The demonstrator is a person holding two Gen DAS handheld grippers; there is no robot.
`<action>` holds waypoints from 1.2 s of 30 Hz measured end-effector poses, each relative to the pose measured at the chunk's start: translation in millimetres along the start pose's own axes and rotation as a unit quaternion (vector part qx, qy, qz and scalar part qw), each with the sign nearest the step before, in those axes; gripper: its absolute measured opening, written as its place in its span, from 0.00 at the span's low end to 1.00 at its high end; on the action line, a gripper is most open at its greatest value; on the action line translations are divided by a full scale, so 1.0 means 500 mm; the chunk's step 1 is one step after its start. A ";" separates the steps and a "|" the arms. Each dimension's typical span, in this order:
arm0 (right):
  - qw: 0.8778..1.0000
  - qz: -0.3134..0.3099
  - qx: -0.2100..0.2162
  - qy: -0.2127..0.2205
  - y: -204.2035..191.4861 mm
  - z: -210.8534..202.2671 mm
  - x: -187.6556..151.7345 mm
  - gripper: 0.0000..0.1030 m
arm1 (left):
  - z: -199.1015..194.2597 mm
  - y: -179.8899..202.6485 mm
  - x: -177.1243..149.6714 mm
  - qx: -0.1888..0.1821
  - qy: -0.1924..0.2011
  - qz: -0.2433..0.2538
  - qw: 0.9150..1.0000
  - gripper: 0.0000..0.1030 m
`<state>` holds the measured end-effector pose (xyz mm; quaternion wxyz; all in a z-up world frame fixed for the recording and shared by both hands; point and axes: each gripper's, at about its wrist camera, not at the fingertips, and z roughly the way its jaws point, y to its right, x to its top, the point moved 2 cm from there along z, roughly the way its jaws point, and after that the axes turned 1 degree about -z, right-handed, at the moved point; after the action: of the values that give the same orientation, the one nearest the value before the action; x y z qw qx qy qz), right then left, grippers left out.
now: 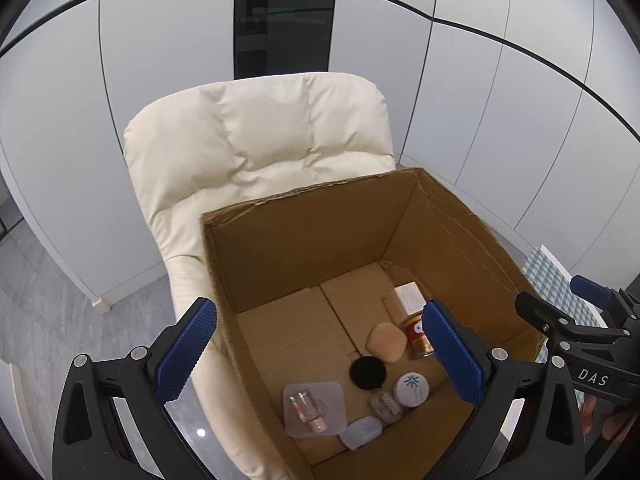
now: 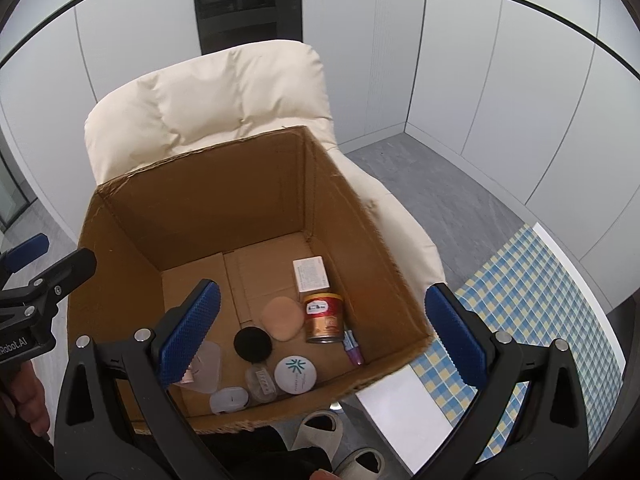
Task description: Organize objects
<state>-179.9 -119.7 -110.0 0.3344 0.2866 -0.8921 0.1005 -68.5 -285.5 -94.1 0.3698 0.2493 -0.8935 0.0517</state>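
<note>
You are between picks: both grippers hang above the open cardboard box (image 2: 132, 216) on the cream armchair (image 2: 208, 96), and neither carries anything. The left gripper (image 1: 320, 356) has its jaws spread wide apart and empty, and the right gripper (image 2: 324, 336) is likewise spread and empty. Everything to be sorted lies on the box floor, crowded toward its near right corner: a white carton (image 2: 311, 275), a red and gold can (image 2: 323, 317), a tan sponge pad (image 2: 281, 317), a black round puff (image 2: 253, 344), a white jar lid with a teal mark (image 2: 295, 375), a small clear jar (image 2: 262, 382), a pale oval case (image 2: 229, 398) and a thin tube (image 2: 352, 347) along the right wall. I judge the can the likeliest next target (it stands clear of the wall); it is upright but leaning, so its long axis runs near vertical, top toward you. The tube instead lies flat, its long axis along the right wall, capped end nearer you. Your next move calls for a deep, straight descent past the box walls, jaws kept wide, closing across the can's sides without nudging the sponge pad touching it.
</note>
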 end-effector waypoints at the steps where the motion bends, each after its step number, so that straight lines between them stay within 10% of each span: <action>1: 1.000 0.002 -0.002 0.001 0.005 -0.002 -0.001 1.00 | 0.000 0.005 0.000 -0.002 0.000 0.001 1.000 0.99; 36: 0.996 0.064 -0.058 0.000 0.199 -0.051 -0.060 1.00 | 0.021 0.199 -0.010 -0.044 -0.012 0.058 0.997 0.99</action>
<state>-205.3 -15.6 -109.3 0.3433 0.2093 -0.9130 0.0694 -120.2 -199.7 -96.1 0.3663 0.1807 -0.9123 0.0309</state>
